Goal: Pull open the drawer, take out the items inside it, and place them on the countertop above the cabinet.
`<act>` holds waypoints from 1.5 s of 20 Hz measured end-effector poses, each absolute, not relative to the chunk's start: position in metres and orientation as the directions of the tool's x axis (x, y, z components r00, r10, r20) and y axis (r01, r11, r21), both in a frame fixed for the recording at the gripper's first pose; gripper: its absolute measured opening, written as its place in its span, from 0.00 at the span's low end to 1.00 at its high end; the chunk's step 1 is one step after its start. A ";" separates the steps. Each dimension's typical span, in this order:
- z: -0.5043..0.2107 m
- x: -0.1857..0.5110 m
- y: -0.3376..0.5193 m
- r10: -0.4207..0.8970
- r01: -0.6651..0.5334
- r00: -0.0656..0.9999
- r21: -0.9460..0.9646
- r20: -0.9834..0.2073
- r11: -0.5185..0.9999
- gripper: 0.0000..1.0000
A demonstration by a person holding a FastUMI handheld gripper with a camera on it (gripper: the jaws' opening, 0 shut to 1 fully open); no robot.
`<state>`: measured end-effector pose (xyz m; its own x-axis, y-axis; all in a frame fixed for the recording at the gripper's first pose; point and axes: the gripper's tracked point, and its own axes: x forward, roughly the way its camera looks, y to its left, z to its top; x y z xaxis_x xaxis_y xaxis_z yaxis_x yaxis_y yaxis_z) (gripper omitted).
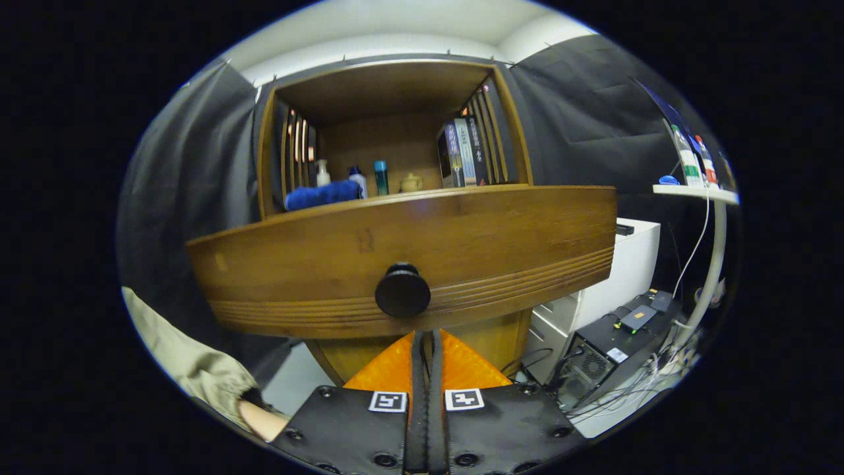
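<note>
- We see our gripper [427,343] with its two fingers pressed together, no gap between them and nothing held.
- The fingertips sit just below the round black knob [403,290] and are not touching it.
- The knob is fixed to the middle of the wooden drawer front [409,257], near its lower edge, where several grooves run across the wood.
- The drawer front spreads wide just ahead of the fingers; we cannot tell from here whether the drawer is pulled out, and its inside is hidden.
- Above the drawer's top edge lies the countertop of the cabinet [389,125], set inside an open wooden niche.
- On the countertop's left part rests a blue cloth [323,195], close to the front edge.
- Behind the cloth, toward the back wall, stand a pump bottle [322,173], a white bottle with a dark cap [357,181], a teal bottle [381,177] and a small pale teapot [411,183].
- Books [463,152] stand upright at the countertop's right side.
- A sleeve [188,356] and part of a hand [264,421] show beside the gripper's left base.
- Right of the cabinet we see a white drawer unit [606,284] and, lower down, a black computer case [606,353] with cables.
</note>
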<state>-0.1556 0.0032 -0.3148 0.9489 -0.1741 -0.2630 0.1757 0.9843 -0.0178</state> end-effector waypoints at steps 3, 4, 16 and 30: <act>-0.286 -0.152 0.003 -0.189 0.175 0.953 -0.078 -0.236 0.981 0.08; -0.277 -0.148 0.002 -0.192 0.181 0.954 -0.070 -0.229 0.981 0.08; -0.152 -0.069 0.002 -0.187 0.202 0.961 0.053 -0.202 0.978 0.23; -0.183 0.055 0.037 -0.057 0.069 0.820 0.000 -0.570 0.998 0.97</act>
